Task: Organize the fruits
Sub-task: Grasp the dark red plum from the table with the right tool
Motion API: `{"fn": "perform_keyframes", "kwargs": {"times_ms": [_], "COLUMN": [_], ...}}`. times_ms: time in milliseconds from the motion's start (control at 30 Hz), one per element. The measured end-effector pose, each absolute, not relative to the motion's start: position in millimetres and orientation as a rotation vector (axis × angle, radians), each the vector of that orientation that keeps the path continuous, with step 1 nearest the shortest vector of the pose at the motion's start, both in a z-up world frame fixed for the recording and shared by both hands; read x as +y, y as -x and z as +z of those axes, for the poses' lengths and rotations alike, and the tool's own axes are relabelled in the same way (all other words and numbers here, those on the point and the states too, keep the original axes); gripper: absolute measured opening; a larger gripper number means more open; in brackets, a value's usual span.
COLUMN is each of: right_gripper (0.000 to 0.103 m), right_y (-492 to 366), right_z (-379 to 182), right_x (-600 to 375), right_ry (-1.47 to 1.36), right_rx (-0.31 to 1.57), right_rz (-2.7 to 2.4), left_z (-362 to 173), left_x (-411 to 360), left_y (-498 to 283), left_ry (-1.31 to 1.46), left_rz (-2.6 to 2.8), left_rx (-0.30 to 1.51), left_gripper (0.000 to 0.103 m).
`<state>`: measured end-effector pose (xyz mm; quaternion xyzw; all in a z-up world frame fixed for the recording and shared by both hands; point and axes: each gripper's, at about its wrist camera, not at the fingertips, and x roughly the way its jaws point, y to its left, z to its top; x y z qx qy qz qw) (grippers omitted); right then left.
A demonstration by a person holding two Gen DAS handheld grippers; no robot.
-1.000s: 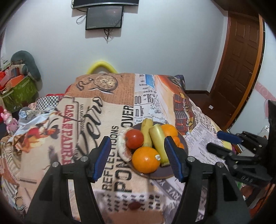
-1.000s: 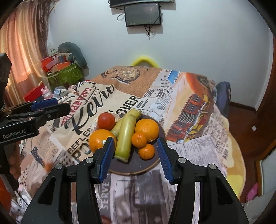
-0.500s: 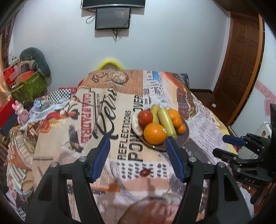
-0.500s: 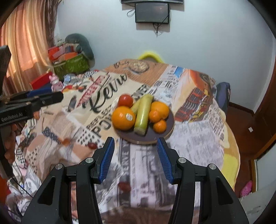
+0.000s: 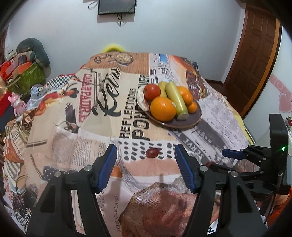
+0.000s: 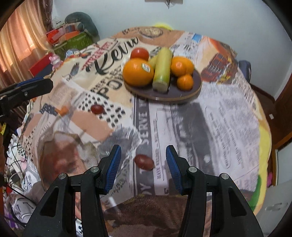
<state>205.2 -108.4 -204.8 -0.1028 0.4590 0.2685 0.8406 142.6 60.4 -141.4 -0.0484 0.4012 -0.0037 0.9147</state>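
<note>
A dark round plate (image 5: 193, 120) (image 6: 195, 89) on the printed tablecloth holds a big orange (image 5: 162, 108) (image 6: 137, 72), a red tomato (image 5: 151, 91) (image 6: 139, 53), a pale green squash (image 5: 176, 98) (image 6: 163, 68), a banana and two smaller oranges (image 6: 182, 66). Two small dark red fruits lie loose on the cloth: one (image 5: 152, 152) (image 6: 97, 109) just beyond my open left gripper (image 5: 146, 156), the other (image 6: 144, 161) between the open fingers of my right gripper (image 6: 143, 157). Both grippers are empty. The right gripper also shows at the right of the left wrist view (image 5: 230, 153).
The round table's edge drops away on the right (image 6: 264, 138). Boxes, a pink toy (image 5: 18, 105) and clutter are piled at the left. A brown door (image 5: 255, 54) stands at the right, a wall screen (image 5: 116, 6) behind.
Both grippers have pulled back from the plate toward the near table edge and lowered. The two small red fruits have come into view, each now close before a gripper.
</note>
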Motion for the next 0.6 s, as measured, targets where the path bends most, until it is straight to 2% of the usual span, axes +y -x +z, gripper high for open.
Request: {"fn": "perform_keyframes", "kwargs": {"times_ms": [100,200,267,333,600], "right_gripper": [0.047,0.037,0.034,0.024,0.024], "right_y": [-203,-203,-203,-204,-212], "right_z": [-217,-228,-229,-228,-219], "right_x": [-105,-103,-103,-105,-114], "right_ry": [0.237,0.251,0.254,0.262,0.215], "right_rx": [0.996,1.015,1.005,1.0,0.976], "right_rz": [0.57,0.581,0.579,0.57,0.577], "left_z": [-151,-161,-169,-175,-203], "left_x": [58,56,55,54,50], "left_y": [-145,-149,-153,-157,-175], "left_ry": [0.094,0.091,0.089,0.087,0.088], "left_rz": [-0.016,-0.023,-0.031,-0.038,-0.069], "left_rx": [0.849,0.872,0.891,0.908,0.974], "left_gripper": [0.061,0.059,0.057,0.054,0.049]}}
